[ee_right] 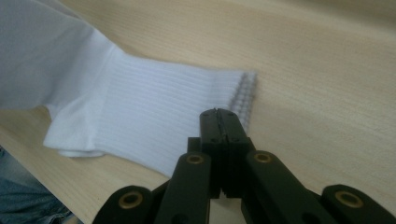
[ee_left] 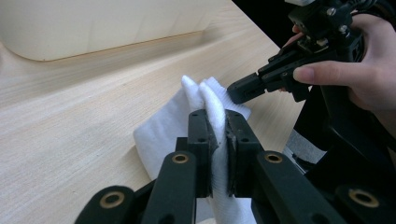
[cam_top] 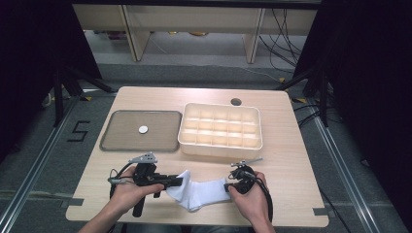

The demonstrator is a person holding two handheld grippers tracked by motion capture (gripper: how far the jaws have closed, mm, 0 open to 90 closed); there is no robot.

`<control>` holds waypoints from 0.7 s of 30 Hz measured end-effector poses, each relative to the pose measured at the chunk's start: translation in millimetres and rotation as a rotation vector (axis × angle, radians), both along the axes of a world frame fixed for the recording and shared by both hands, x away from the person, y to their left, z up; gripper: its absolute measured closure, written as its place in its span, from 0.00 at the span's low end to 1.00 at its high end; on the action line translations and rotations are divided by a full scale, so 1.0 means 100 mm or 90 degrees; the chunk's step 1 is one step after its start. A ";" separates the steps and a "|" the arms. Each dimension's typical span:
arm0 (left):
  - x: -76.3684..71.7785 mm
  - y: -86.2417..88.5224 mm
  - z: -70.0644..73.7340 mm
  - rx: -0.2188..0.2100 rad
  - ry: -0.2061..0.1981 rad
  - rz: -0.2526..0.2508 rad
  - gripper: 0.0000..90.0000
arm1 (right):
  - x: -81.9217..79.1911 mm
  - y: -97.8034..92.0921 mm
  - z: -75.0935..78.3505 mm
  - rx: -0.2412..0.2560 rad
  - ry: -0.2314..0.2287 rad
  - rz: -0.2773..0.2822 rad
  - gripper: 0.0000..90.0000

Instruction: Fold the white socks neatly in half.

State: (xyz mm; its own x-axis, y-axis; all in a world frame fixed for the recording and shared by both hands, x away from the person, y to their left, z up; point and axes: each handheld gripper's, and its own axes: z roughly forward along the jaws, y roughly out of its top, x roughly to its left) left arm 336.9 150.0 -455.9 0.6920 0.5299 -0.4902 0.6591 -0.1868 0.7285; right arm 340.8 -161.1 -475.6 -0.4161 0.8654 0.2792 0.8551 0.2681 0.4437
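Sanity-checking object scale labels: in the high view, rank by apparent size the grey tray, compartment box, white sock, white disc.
1. compartment box and grey tray, too alike to rank
2. white sock
3. white disc

Each hand carries a black two-jaw gripper. The left gripper (cam_top: 178,181) has a dark stick-like handle and a grey three-cornered plate (cam_top: 144,158) on top, dotted with small screws. The right gripper (cam_top: 227,186) bears a narrower grey plate (cam_top: 247,161), and a black cable (cam_top: 267,194) loops from it past the wrist. Seen close in the gripper views, the jaws are flat black blocks carried on paired link arms, each arm pinned with brass-coloured ringed rivets (ee_left: 180,158); the inner jaw faces look ribbed. The forearms (cam_top: 99,221) are bare, with no sleeves showing. Blue denim (ee_right: 21,198) shows at the table's edge.
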 end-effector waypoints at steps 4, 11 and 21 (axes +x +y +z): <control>0.01 -0.02 -0.01 -0.002 0.002 -0.004 0.91 | 0.02 -0.02 0.03 -0.015 -0.027 -0.003 1.00; 0.02 -0.05 -0.03 0.013 -0.004 -0.009 0.91 | 0.02 0.00 -0.03 -0.029 -0.010 -0.005 1.00; 0.02 -0.10 -0.06 0.021 -0.011 -0.008 0.91 | 0.00 0.04 -0.06 -0.033 -0.006 -0.007 1.00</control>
